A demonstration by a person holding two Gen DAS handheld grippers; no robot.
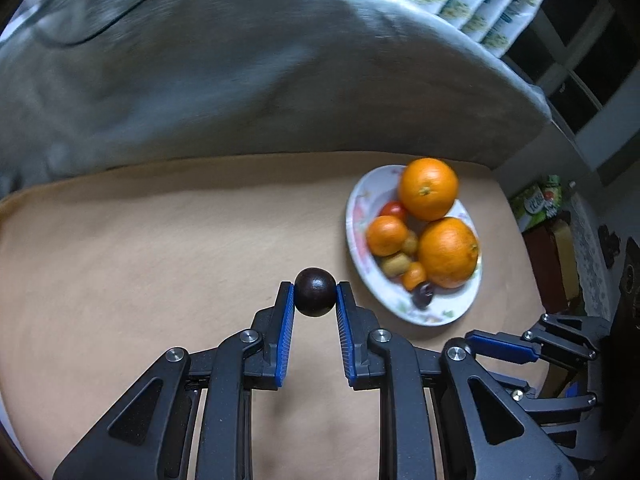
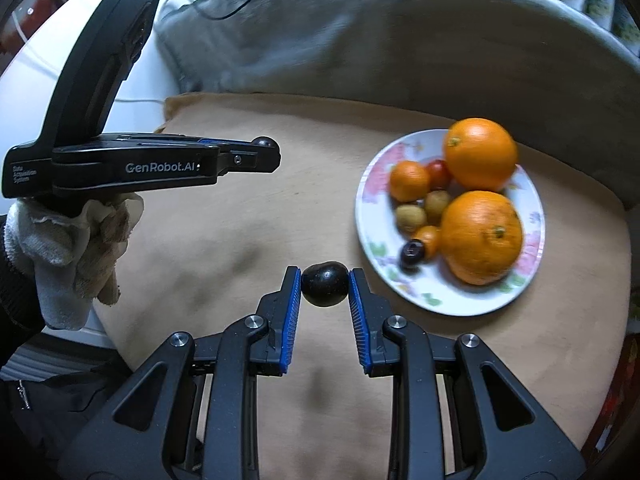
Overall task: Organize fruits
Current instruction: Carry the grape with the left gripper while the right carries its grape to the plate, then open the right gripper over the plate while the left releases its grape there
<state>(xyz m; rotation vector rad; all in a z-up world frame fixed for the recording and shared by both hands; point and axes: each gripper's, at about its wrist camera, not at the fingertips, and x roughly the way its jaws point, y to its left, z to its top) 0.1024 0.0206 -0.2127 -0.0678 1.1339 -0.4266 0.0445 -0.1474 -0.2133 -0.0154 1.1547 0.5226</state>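
Note:
My left gripper (image 1: 315, 292) is shut on a dark round plum (image 1: 315, 291), held above the tan cushion left of the plate. It also shows in the right wrist view (image 2: 264, 148) with that plum's tip (image 2: 265, 142) visible. My right gripper (image 2: 325, 285) is shut on a second dark plum (image 2: 325, 284) just left of the plate. The flowered white plate (image 2: 370, 216) holds two big oranges (image 2: 480, 154), a small orange (image 2: 409, 181), a tomato, two kiwis (image 2: 411, 218), and a dark plum (image 2: 413, 253). In the left wrist view the plate (image 1: 356, 216) sits at right.
A tan cushion surface (image 2: 224, 232) lies under everything. A grey pillow (image 1: 240, 64) rises behind it. Snack packets (image 1: 472, 0) stand at the far right back. A gloved hand (image 2: 76, 240) holds the left tool. The right tool's side (image 1: 532, 352) shows at lower right.

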